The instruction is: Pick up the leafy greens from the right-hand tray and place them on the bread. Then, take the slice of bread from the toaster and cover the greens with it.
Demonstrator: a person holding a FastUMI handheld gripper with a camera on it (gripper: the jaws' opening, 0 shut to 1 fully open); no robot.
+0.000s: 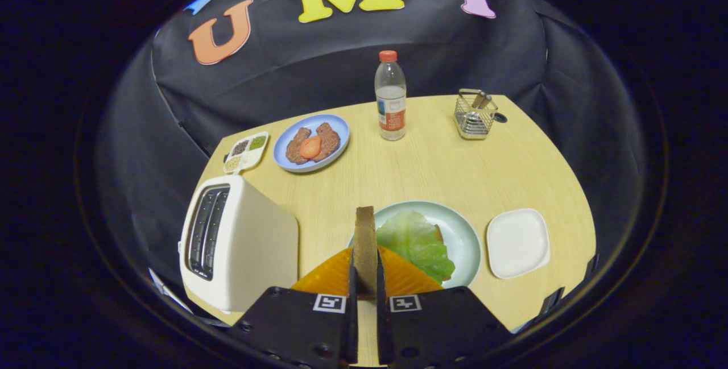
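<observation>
My gripper (365,278) is shut on a slice of bread (364,244), which stands on edge between the two orange fingers (333,275). Just beyond and to the right of the fingers lies a pale green plate (463,232). On it the leafy greens (418,241) cover another slice of bread, of which a brown edge (439,233) peeks out. The white toaster (239,244) stands to the left of the fingers with its slots dark. Right of the plate sits a white square tray (517,242) with nothing on it.
At the back of the wooden table (432,170) stand a water bottle (391,96) and a wire cutlery holder (475,114). Back left are a blue plate with meat patties and a tomato slice (311,142) and a small divided tray of seeds (246,151).
</observation>
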